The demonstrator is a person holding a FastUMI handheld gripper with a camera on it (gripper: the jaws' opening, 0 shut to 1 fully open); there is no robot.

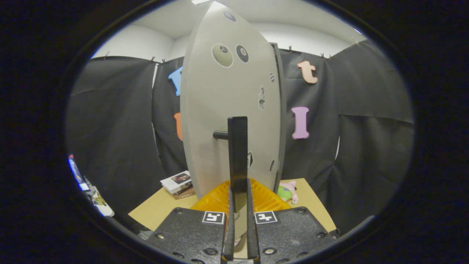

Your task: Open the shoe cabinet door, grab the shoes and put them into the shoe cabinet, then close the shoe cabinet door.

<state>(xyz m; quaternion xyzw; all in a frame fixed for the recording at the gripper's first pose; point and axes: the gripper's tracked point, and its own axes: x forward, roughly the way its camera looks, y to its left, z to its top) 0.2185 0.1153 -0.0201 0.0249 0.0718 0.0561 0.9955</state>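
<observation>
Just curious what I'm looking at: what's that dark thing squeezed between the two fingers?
In the gripper view, it's the cabinet door's upright bar handle. The gripper has both fingers pressed on its lower end.

Cabinet door (227,110) squarely ahead; open flanks.

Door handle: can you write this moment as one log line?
step: door | fingers: shut on handle | door: grey, close ahead | books: beside
</observation>
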